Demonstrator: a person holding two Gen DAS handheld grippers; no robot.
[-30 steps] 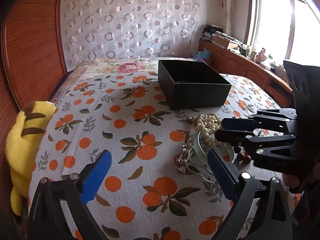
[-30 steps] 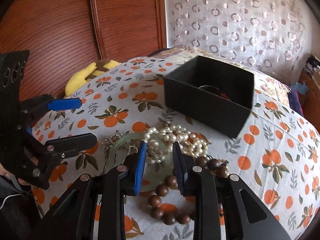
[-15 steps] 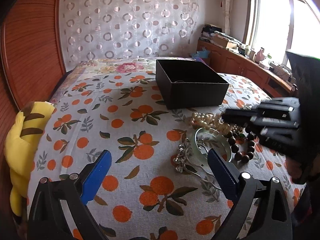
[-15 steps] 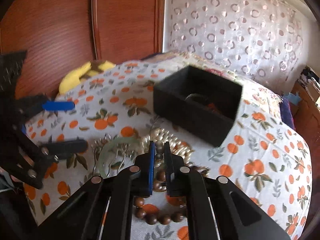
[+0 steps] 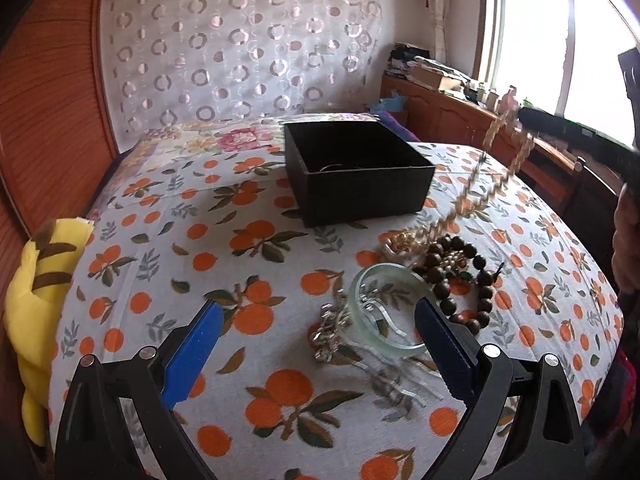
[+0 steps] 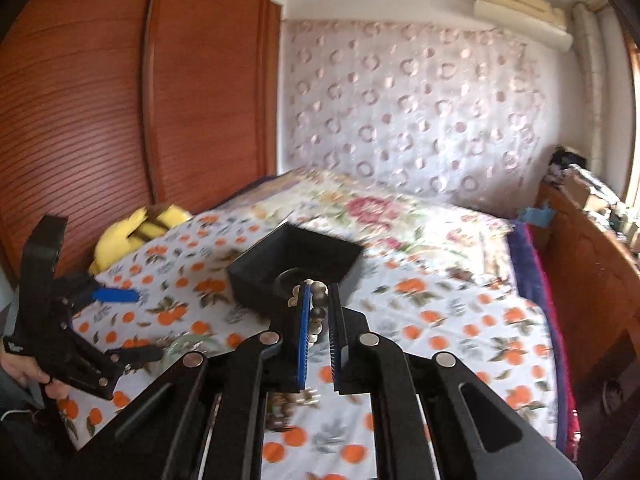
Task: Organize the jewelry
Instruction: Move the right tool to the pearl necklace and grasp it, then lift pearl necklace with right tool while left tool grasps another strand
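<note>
Above the bed, the pearl necklace is pinched by the right claw; the left claw is spread, the bangle and wooden beads remain unboxed.

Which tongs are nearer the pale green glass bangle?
Left. The left tongs hover open right beside the pale green glass bangle; the right tongs are raised away, shut on the pearl bead necklace.

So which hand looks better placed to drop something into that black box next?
The right gripper: it is shut on the pearl necklace, lifted near the black box. The left gripper is open and holds nothing, low by the glass bangle.
</note>
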